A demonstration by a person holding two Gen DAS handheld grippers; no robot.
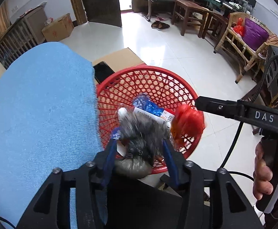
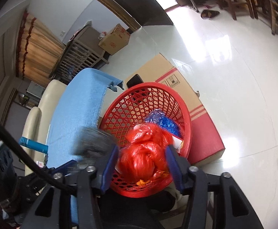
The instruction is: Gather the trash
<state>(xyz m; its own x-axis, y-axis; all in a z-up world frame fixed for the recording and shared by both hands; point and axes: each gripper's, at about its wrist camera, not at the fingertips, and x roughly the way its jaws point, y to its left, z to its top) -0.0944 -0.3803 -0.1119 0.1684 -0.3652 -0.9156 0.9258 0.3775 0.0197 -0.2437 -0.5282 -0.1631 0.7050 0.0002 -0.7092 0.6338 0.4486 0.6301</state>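
A red mesh basket (image 1: 158, 70) (image 2: 119, 105) stands beside a blue-covered surface. It holds a blue crumpled wrapper (image 1: 146, 105) (image 2: 163, 120) and a white and red carton (image 1: 158, 117). My left gripper (image 1: 139, 139) is open over the basket; a grey plastic bag (image 1: 142, 133), blurred, lies between its fingers. The bag shows blurred in the right wrist view (image 2: 93, 141). My right gripper (image 2: 141, 152) is open around a red plastic bag (image 2: 146, 148) over the basket. The red bag also shows in the left wrist view (image 1: 188, 122) at the right gripper's finger (image 1: 215, 106).
A blue cloth (image 1: 39, 114) (image 2: 77, 118) covers the surface on the left. A cardboard box (image 2: 177, 84) with a black phone (image 1: 102, 72) on it sits behind the basket. White tiled floor, wooden chairs (image 1: 192, 13) and a rattan bench (image 1: 242, 43) lie beyond.
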